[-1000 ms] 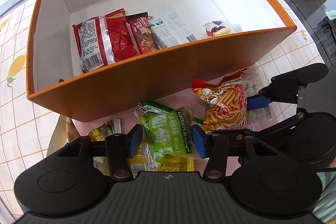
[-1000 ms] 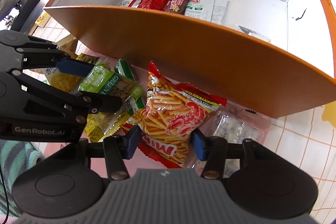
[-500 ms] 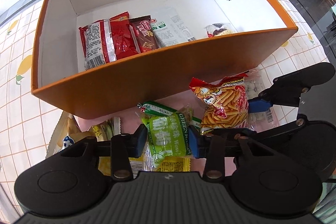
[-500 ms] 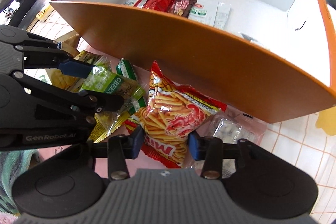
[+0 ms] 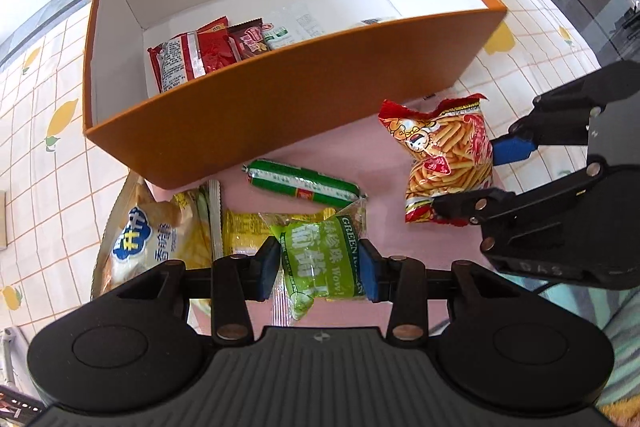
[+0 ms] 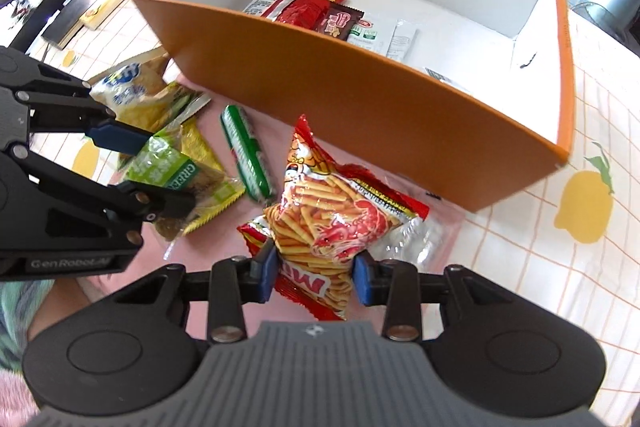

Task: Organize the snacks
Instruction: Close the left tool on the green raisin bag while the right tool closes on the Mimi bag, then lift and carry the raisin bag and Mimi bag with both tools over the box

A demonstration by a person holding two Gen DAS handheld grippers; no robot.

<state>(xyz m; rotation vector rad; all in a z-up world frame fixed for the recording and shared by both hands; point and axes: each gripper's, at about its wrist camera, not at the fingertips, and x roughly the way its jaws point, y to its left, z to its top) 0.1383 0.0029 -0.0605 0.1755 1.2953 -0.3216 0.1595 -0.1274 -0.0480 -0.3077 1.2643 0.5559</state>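
Note:
My left gripper [image 5: 318,269] is shut on a green raisin packet [image 5: 320,261], held above the pink mat; it also shows in the right wrist view [image 6: 168,167]. My right gripper [image 6: 314,273] is shut on a red and orange shrimp-stick bag [image 6: 332,223], lifted off the mat; the bag also shows in the left wrist view [image 5: 446,155]. The orange box [image 5: 280,99] with white inside stands just beyond both. It holds a red packet [image 5: 188,57], a brown packet [image 5: 248,41] and white packets [image 6: 380,37].
On the mat lie a green sausage stick [image 5: 302,183], a yellow packet [image 5: 244,233], a pale chip bag [image 5: 148,239] and a clear candy packet [image 6: 412,239]. The tablecloth [image 6: 584,207] has a lemon print. A dark floor lies past the table's right edge.
Both grippers closed on their packets and lifted up and back from the box. The clear candy packet stayed on the mat below the shrimp-stick bag.

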